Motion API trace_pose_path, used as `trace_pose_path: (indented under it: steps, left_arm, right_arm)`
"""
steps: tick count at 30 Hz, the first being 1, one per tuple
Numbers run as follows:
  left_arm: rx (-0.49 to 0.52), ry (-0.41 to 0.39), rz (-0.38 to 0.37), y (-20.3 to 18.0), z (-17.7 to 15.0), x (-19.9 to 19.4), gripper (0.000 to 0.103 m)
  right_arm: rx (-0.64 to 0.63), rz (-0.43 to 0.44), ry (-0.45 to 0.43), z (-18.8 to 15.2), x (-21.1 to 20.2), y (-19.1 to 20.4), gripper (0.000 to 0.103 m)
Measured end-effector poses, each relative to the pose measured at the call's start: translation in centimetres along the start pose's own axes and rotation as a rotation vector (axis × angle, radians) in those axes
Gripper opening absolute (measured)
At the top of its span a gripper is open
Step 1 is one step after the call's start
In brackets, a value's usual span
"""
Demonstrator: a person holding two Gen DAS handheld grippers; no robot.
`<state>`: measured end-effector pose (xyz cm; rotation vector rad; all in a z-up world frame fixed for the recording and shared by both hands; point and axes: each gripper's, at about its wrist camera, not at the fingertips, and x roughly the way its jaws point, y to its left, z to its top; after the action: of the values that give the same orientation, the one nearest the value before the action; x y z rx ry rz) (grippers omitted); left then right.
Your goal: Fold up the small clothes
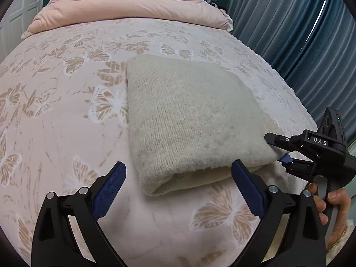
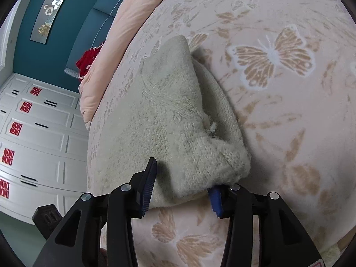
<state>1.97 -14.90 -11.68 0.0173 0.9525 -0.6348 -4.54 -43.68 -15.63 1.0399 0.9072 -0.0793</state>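
On a bed spread [image 1: 66, 122] of pale pink fabric woven with tan-and-white butterflies, a cream knitted garment [image 1: 189, 115] lies folded into a thick, rough-edged pad, its fuzzy ribbed knit doubled over at the near edge. My left gripper [image 1: 178, 189] hangs just short of that fold, its black arms spread wide and its ridged blue pads apart, nothing between them. My right gripper [image 2: 182, 191] sits at the garment's corner, which bulges between its two fingers; through the right wrist camera I see the left pad standing clear of the wool, and I cannot tell whether the right pad, half buried under the knit, touches it. From the left wrist camera, the right-hand tool appears at the garment's right edge, a hand [image 1: 333, 202] wrapped around its grey handle. A plump pink quilt [image 1: 133, 9] is bunched along the far end of the bed, before pleated blue curtains [image 1: 289, 33].
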Motion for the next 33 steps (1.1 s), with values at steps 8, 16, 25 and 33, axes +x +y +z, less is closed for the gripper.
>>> trace_pose_path:
  steps: [8, 16, 25, 33]
  left_arm:
    - [-0.107, -0.091, -0.029, 3.5, 3.0, -1.0, 0.036]
    - [-0.144, -0.004, -0.008, 5.3, 0.2, -2.2, 0.039]
    - [-0.063, -0.051, 0.077, 3.9, 0.1, -5.3, 0.076]
    - [-0.056, -0.024, 0.235, 5.0, 0.8, -6.9, 0.077]
  right_arm:
    - [-0.222, 0.231, -0.027, 1.9, -2.7, 10.4, 0.013]
    - [-0.185, -0.074, 0.141, -0.6, 2.7, 1.5, 0.010]
    - [-0.327, -0.233, -0.108, -0.9, -4.9, 7.7, 0.034]
    - [-0.583, -0.125, 0.083, -1.7, 6.9, 18.2, 0.020]
